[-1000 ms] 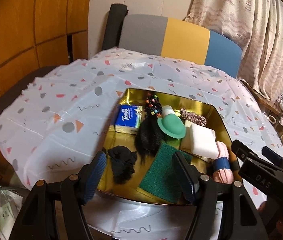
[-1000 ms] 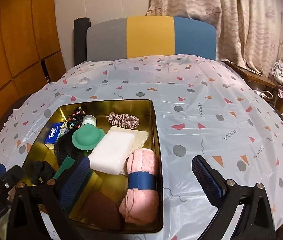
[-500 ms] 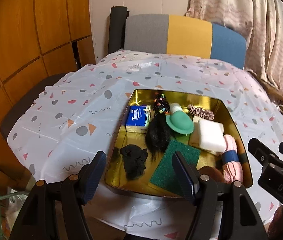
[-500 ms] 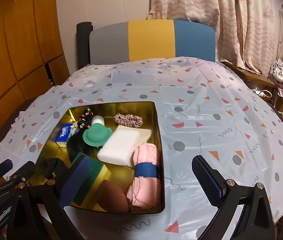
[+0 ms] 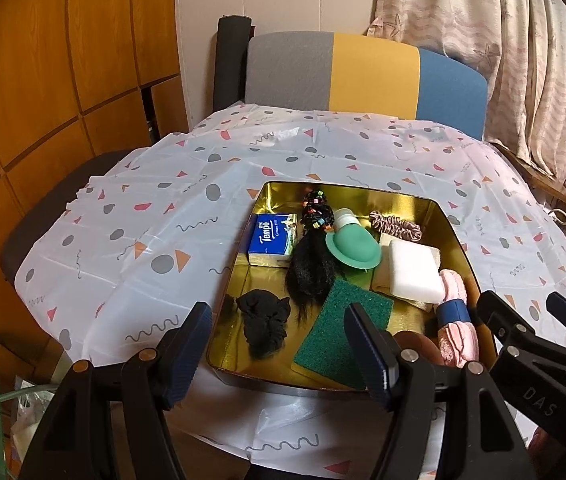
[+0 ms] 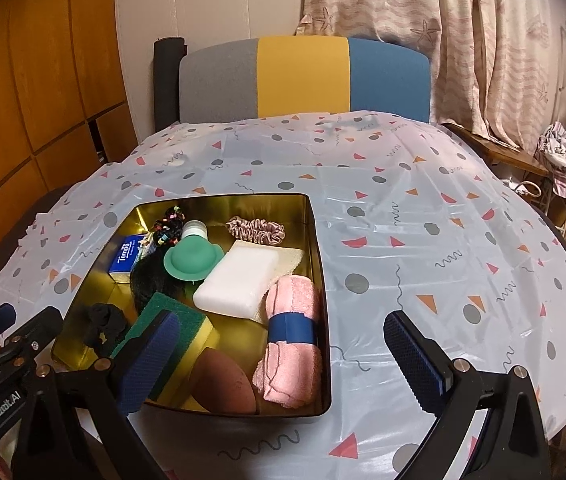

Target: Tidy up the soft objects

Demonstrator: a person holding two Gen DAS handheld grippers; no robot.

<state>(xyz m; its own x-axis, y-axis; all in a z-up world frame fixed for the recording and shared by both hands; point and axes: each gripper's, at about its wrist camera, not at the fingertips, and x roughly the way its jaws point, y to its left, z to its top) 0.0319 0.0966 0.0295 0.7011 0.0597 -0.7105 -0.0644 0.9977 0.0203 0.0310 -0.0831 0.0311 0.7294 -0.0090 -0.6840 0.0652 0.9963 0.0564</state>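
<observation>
While both jaws gape empty, glossy gold tin [image 6: 315,240] holds fluffy pink towel [image 6: 293,344], white foam block [image 6: 235,280], possibly leather ball [image 6: 223,384].

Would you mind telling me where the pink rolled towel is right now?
In the right wrist view, the pink rolled towel lies inside the gold tin, against its right wall near the front, beside the white sponge and brown ball.
</observation>
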